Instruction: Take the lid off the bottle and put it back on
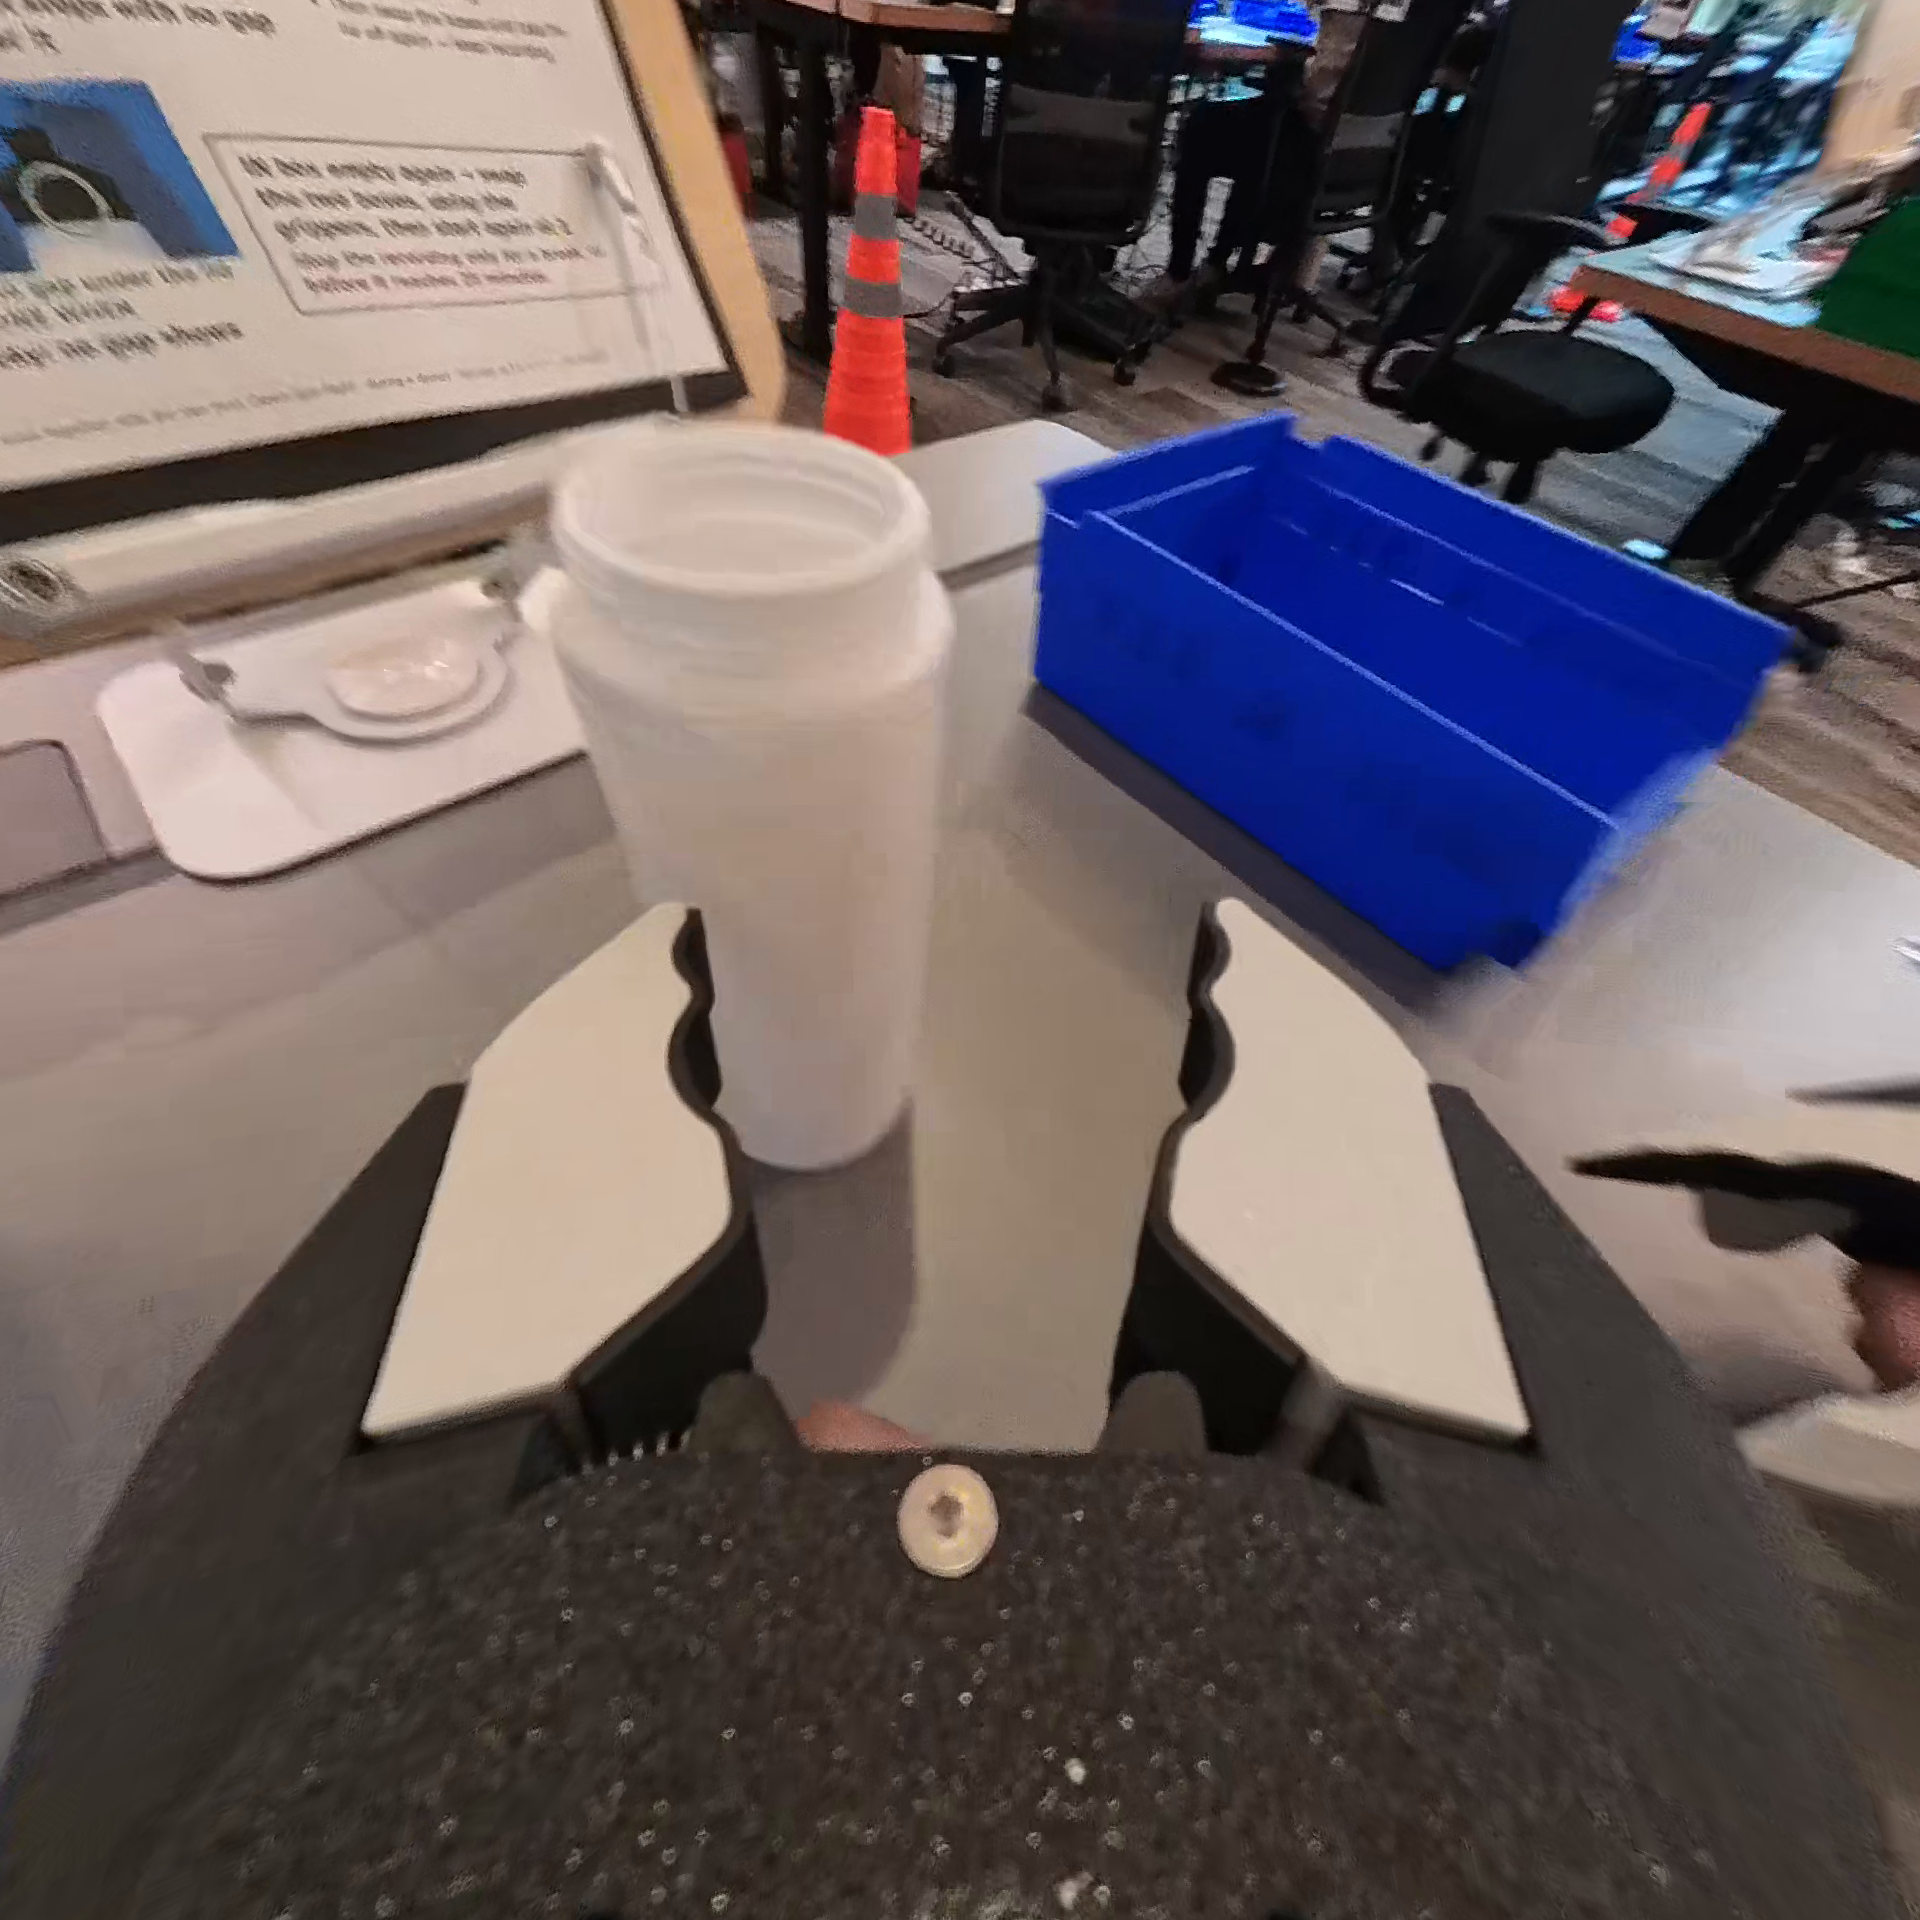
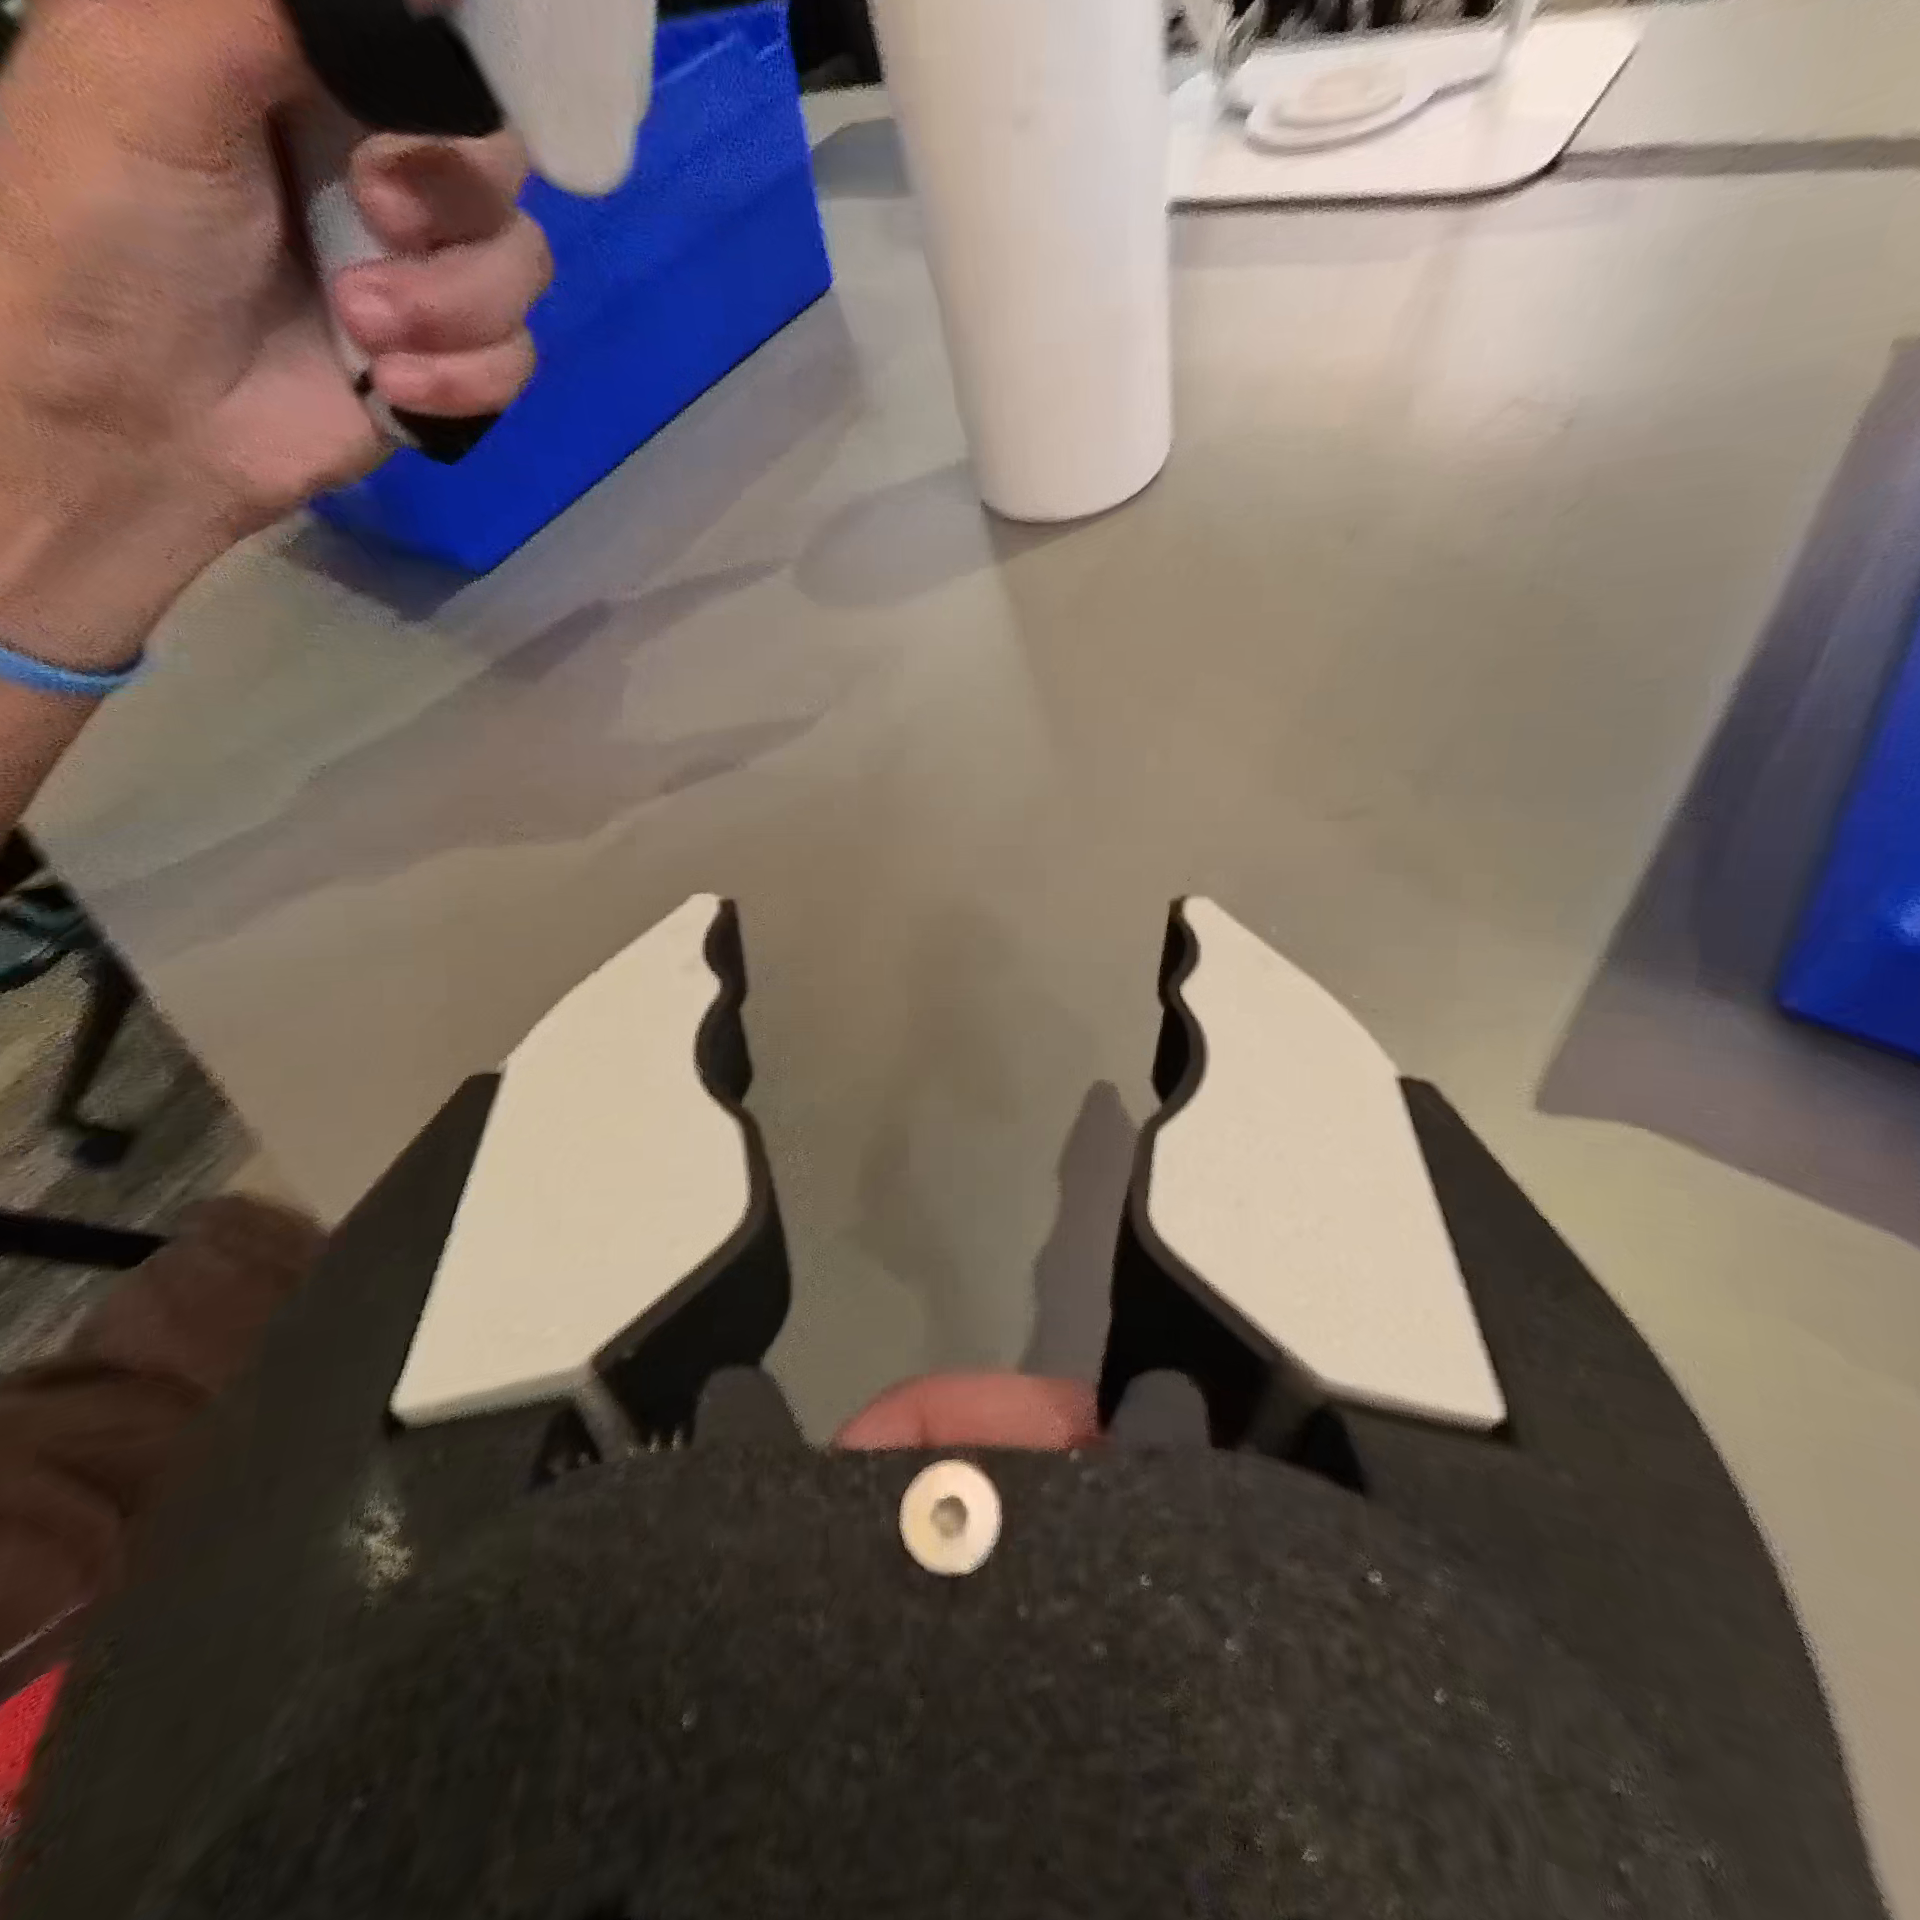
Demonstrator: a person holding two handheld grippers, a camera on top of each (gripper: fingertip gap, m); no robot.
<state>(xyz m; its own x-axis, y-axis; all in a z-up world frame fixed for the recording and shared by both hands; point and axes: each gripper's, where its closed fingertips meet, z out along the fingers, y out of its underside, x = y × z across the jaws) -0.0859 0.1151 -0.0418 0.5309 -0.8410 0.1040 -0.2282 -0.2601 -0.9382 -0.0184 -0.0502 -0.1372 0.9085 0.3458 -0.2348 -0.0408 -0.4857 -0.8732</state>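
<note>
Bottle point(image 1: 769, 790) stands uncapped between left hand-held gripper's point(image 1: 945, 914) parted fingers; right one point(image 2: 951, 914) gapes bare.

The right gripper point(image 2: 951, 914) hovers with jaws apart over bare grey table point(image 2: 1039, 727). At top centre stands the white bottle point(image 2: 1049, 260); a hand point(image 2: 208, 260) fills the upper left.

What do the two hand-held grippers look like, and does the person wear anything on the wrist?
Both the left gripper and the right gripper look alike: a black, grainy body with one silver screw in the middle, and two fingers with flat pale grey tops and black wavy inner edges. No cables show. The person's wrist carries a thin blue band.
</note>
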